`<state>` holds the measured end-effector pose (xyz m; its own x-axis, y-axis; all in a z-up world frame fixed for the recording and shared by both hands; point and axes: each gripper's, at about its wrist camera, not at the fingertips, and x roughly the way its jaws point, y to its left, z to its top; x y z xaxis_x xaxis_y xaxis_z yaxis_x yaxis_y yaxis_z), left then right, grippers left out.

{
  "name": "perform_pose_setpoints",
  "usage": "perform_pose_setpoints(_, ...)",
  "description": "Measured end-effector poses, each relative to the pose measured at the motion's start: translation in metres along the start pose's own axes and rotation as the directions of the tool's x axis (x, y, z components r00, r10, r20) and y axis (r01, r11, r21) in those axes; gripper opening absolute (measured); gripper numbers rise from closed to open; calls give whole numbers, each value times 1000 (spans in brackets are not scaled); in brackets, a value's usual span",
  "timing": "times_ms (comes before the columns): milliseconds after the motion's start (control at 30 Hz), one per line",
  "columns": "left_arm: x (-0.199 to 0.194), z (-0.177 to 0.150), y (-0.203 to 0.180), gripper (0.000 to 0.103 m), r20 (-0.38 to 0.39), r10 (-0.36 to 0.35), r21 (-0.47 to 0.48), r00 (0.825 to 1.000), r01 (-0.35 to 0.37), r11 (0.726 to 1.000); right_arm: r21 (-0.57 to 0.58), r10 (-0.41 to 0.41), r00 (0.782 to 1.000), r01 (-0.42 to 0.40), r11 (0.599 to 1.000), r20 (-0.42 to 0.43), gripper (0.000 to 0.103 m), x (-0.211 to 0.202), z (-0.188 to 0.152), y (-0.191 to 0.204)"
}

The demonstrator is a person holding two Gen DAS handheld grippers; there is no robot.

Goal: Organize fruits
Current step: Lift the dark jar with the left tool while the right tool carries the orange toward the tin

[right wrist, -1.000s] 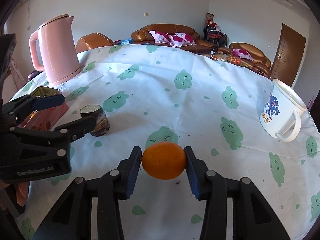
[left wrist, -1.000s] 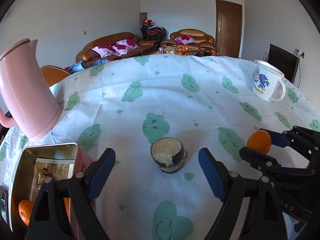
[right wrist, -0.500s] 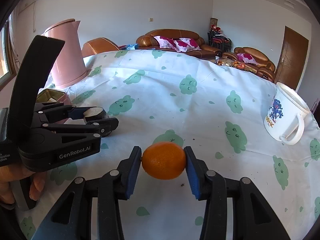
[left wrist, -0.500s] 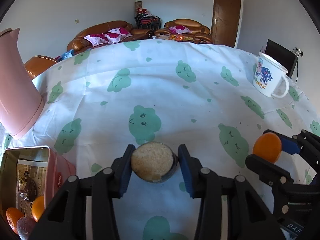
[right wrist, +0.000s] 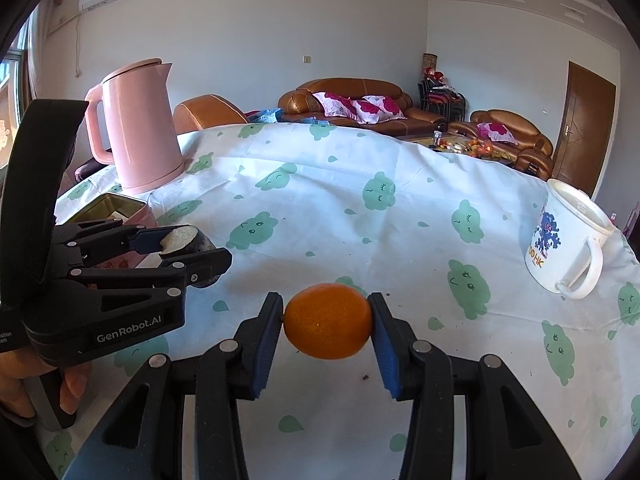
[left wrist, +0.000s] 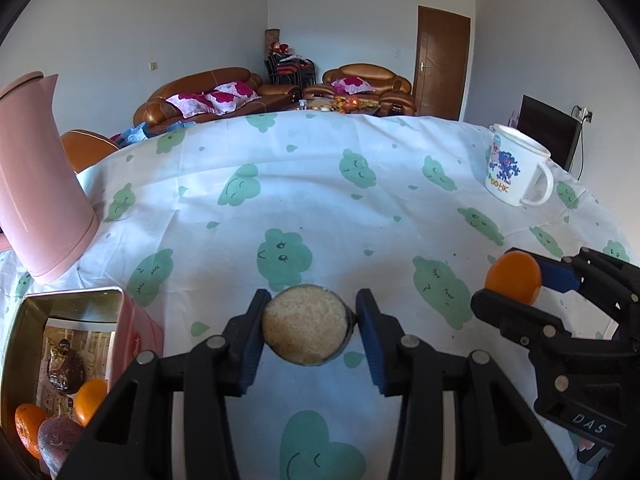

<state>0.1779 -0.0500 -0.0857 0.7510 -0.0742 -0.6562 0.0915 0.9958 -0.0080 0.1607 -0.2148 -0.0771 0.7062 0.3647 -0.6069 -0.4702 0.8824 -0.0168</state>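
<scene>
My left gripper (left wrist: 312, 308) is shut on a cut piece of dark-skinned fruit (left wrist: 304, 330), its pale flesh facing the camera, held a little above the tablecloth. From the right wrist view, the left gripper (right wrist: 176, 246) shows at the left with the fruit piece (right wrist: 182, 238) between its blue pads. My right gripper (right wrist: 326, 320) is shut on an orange (right wrist: 328, 322) above the cloth. The left wrist view shows that orange (left wrist: 514, 278) at the right edge. An open pink tin (left wrist: 72, 294) at the lower left holds oranges (left wrist: 90, 400) and dark fruits (left wrist: 64, 364).
A pink kettle (right wrist: 140, 128) stands at the table's far left, behind the tin (right wrist: 116, 210). A white printed mug (right wrist: 568, 240) stands at the right. The cloud-print tablecloth (left wrist: 320, 208) covers the table. A person's hand (right wrist: 72, 386) grips the left tool.
The left gripper went from wide open around the fruit piece to shut on it, then lifted it slightly. The right gripper kept hold of the orange, barely moving.
</scene>
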Motion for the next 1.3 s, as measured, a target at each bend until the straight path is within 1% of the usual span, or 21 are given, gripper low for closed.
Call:
perform_pose_setpoints(467,-24,-4,-4,45,112,25,16,993,-27,999,-7,8,996,-8,1000,84,45,-14,-1,1)
perform_pose_setpoints(533,-27,-5,-6,43,124,25,25,992,-28,999,-8,7,996,-6,1000,94,45,-16,-2,1)
perform_pose_setpoints(567,-28,-5,-7,34,131,25,29,991,-29,999,-8,7,995,-6,1000,98,45,-16,-2,1)
perform_pose_setpoints(600,-30,-6,-8,29,138,22,34,990,-27,999,-8,6,995,-6,1000,102,45,-17,-2,1)
perform_pose_setpoints(733,-31,-5,-11,29,143,24,48,989,-31,998,-8,5,994,-4,1000,108,45,-19,-2,1)
perform_pose_setpoints(867,-27,-4,-1,29,120,15,1,993,-15,1000,-6,4,994,-3,1000,110,45,-20,-2,0)
perform_pose_setpoints(933,-24,-4,4,36,106,6,-23,994,-3,1000,-5,3,994,-3,1000,108,45,-19,-2,0)
perform_pose_setpoints(967,-24,-4,6,46,103,3,-34,995,1,999,-4,4,994,-3,1000,108,45,-19,-2,0)
perform_pose_setpoints(1000,-23,-5,8,53,102,3,-46,995,1,999,-2,4,994,-4,1000,108,45,-19,-2,0)
perform_pose_setpoints(1033,-23,-5,9,54,101,0,-51,995,5,999,0,4,994,-4,1000,108,45,-19,-2,-1)
perform_pose_setpoints(1067,-22,-5,8,58,92,-17,-44,996,21,999,3,5,994,-5,1000,109,45,-20,-2,-1)
perform_pose_setpoints(1100,-18,-5,5,66,69,-39,-25,997,41,999,5,6,994,-7,1000,109,45,-20,-2,-1)
perform_pose_setpoints(1133,-14,-5,1,69,46,-46,-8,998,47,999,7,7,994,-8,1000,109,45,-20,-2,-2)
perform_pose_setpoints(1200,-8,-5,-4,69,12,-54,17,998,53,998,10,8,994,-9,1000,109,45,-20,-2,-3)
perform_pose_setpoints(1300,7,-6,-8,68,-69,-61,31,996,64,997,11,9,994,-10,1000,110,45,-19,-2,-3)
